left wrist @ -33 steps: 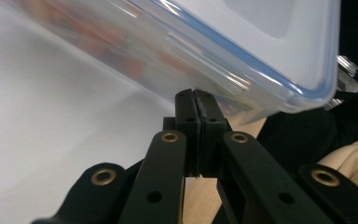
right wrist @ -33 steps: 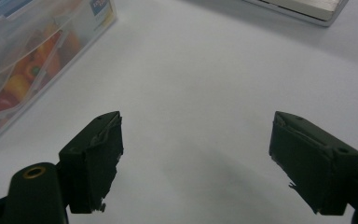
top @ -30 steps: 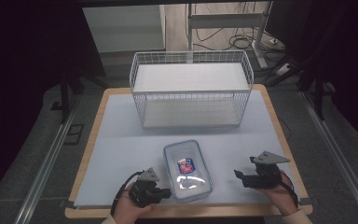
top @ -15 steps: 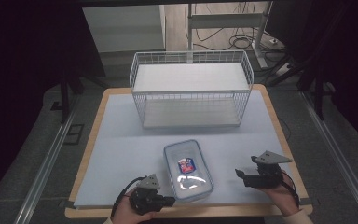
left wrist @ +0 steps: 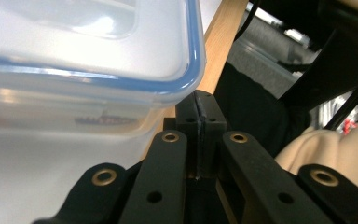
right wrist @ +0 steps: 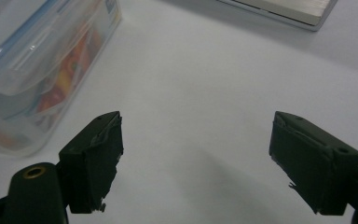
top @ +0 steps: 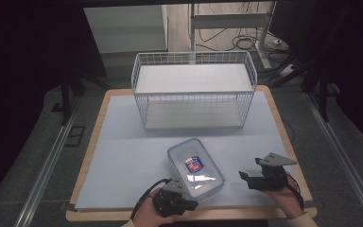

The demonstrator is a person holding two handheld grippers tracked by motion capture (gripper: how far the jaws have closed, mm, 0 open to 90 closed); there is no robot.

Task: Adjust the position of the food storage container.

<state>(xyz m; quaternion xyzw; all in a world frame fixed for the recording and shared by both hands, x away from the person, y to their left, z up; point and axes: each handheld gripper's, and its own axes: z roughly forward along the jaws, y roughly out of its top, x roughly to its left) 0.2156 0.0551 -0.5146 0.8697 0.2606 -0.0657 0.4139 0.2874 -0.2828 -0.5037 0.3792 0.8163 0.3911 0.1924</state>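
Since a second ago, left gripper (top: 185,204), jaws together, slides right under box (top: 196,166); right gripper (top: 244,177) waits, jaws apart. Nudge gently, keeping box flat.

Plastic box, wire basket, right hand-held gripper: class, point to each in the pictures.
Plastic box (top: 196,166): high view, middle of its clear lid.
Wire basket (top: 194,100): high view, front mesh wall.
Right hand-held gripper (right wrist: 196,161): right gripper view, midway between its open fingertips.
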